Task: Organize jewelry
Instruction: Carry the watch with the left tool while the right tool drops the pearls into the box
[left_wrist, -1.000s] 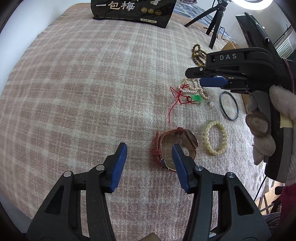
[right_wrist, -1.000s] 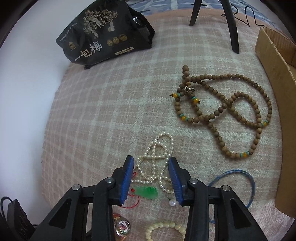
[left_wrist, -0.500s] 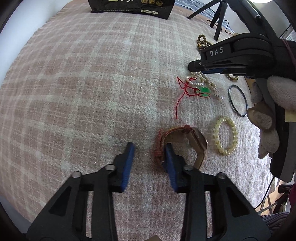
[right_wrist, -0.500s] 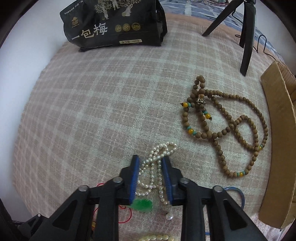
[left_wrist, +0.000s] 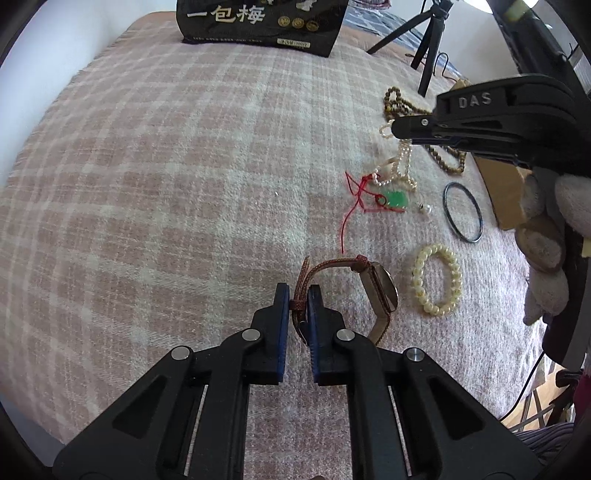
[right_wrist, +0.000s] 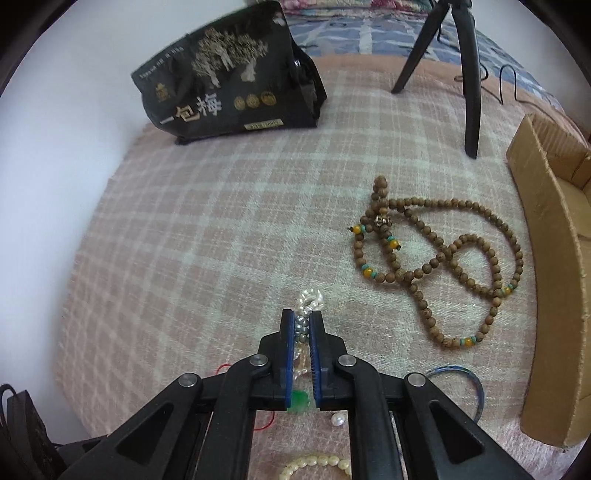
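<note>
Your left tool (left_wrist: 298, 295) has just closed on the watch (left_wrist: 347, 291) strap; your right tool (right_wrist: 301, 325) has pinched the pearls (right_wrist: 309, 300), which now hang lifted. Both are ready to move. At 2 o'clock of the watch lie a bracelet (left_wrist: 437, 280) and ring (left_wrist: 463, 212); the red cord (left_wrist: 354, 199) may snag. The box (right_wrist: 550, 295) waits at 3 o'clock.

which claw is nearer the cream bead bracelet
Left. The left claw is shut on the watch strap, right beside the cream bead bracelet. The right claw holds the pearl necklace farther up the blanket.
</note>
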